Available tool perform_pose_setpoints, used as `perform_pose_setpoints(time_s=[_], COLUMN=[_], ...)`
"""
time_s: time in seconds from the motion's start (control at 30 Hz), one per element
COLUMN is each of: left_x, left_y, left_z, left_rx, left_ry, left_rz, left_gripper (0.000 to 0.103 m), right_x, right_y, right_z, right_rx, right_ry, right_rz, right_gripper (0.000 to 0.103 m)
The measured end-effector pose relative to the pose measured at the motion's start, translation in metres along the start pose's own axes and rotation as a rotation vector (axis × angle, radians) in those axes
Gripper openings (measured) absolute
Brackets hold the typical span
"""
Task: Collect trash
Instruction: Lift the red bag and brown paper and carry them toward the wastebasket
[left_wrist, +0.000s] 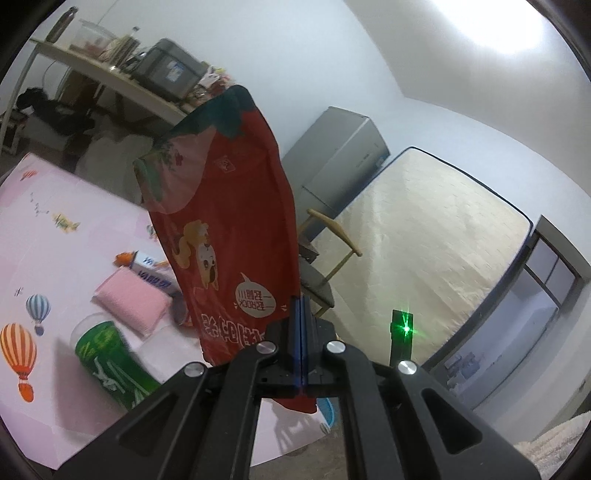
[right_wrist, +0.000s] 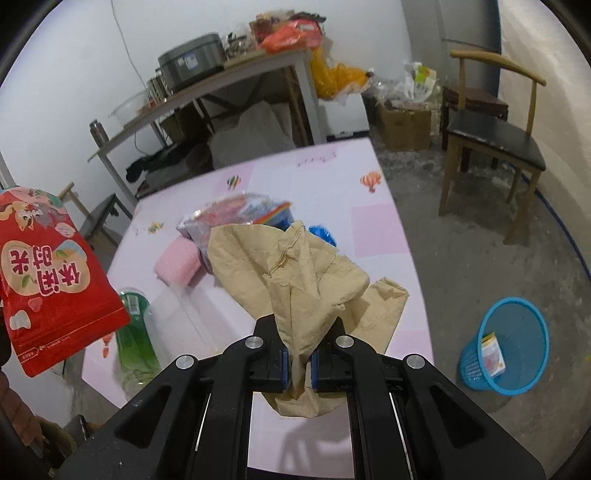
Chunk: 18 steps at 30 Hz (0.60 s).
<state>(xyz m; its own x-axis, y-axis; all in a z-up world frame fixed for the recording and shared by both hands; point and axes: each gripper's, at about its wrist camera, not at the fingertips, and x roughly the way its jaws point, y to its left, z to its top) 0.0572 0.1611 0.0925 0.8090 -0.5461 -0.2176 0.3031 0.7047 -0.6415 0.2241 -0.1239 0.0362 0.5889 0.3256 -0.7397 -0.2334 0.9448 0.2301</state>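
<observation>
Left tool pinches red snack bag (bottom edge hidden) — print blurred.

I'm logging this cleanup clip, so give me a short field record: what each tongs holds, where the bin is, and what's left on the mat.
left tongs: shut on the red snack bag, held up in the air
right tongs: shut on the crumpled brown paper, lifted above the mat
bin: blue basket on the bare floor beside the pink mat, a small carton already inside
left on mat: green bottle lying down, pink sponge, clear packet with colourful print
</observation>
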Motion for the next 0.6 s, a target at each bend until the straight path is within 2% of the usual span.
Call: perform_pose_setpoints(time_s=[0.37,0.6], left_x=[0.013,0.046], left_y=[-0.044,-0.063], left_z=[0.011,0.017], left_rx=[0.097,0.125], left_ry=[-0.010,0.034], left_rz=[-0.063,-0.115], left_gripper=[0.000,0.000], right_x=[-0.039,-0.052], right_y=[-0.011,-0.023], right_z=[0.006,0.006], right_rx=[0.037,0.071], right_ry=[-0.086,-0.119], right_rz=[0.012,-0.006], right_gripper=[0.007,0.007])
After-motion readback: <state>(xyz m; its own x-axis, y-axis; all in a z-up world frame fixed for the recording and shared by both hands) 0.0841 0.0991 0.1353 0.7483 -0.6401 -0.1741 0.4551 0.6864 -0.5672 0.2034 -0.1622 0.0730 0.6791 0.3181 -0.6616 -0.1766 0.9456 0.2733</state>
